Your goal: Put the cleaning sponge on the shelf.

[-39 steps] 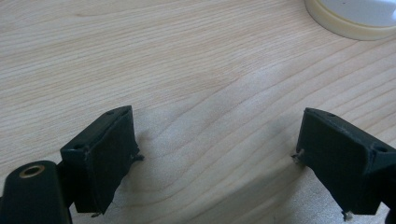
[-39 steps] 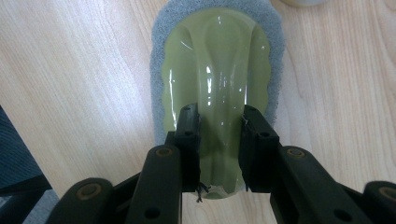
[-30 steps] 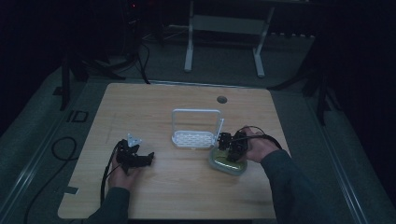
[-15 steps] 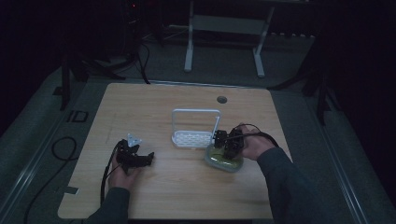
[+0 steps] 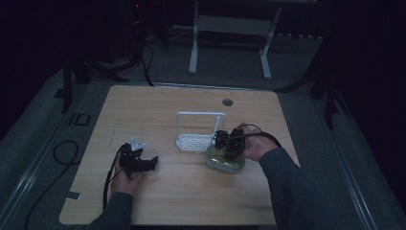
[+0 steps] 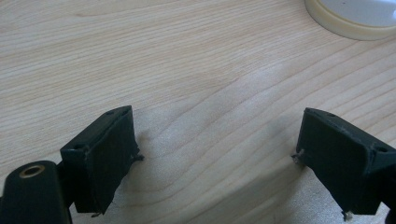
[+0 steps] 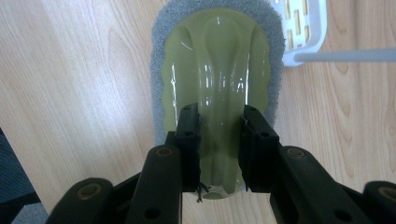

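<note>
Right gripper view: fingers [image 7: 219,149] pinch the green scrubber [image 7: 217,70] beside a white rack [image 7: 303,32]; left gripper's [image 6: 219,163] fingers spread.

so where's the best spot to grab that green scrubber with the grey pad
By the raised central ridge of the glossy olive-green plastic scrubber with the grey pad base, coming straight down from above. It lies flat, pad down, on the light wooden table, and the ridge is narrow enough to fit between the jaws. The right claw already straddles it there.
</note>
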A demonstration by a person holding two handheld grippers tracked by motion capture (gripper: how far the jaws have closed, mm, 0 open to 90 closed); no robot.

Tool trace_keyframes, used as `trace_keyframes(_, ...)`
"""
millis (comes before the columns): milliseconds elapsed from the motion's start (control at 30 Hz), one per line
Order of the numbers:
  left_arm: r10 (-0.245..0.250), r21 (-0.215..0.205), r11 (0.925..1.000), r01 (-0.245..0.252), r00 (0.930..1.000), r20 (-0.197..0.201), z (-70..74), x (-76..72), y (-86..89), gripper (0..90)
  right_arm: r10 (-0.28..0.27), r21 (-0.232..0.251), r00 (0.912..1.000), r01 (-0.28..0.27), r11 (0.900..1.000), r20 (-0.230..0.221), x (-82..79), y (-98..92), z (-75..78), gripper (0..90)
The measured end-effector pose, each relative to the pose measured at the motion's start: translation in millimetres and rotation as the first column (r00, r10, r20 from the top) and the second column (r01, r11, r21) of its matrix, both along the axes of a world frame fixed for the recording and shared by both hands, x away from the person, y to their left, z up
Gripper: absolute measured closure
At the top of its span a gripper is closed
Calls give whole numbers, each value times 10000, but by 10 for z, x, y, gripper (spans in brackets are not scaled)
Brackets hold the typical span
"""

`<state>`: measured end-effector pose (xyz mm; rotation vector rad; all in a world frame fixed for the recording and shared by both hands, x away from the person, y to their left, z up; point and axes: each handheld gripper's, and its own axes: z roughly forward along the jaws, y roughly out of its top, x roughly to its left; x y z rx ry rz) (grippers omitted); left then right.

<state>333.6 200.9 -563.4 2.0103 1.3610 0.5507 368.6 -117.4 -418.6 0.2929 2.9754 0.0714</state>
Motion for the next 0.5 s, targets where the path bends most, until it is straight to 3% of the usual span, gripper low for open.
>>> trace_keyframes(500, -4, 13, 10000, 4, 10000, 4, 0, 0, 1, 119, 326, 34, 9994, -326, 9995, 154, 77, 110, -16, 719)
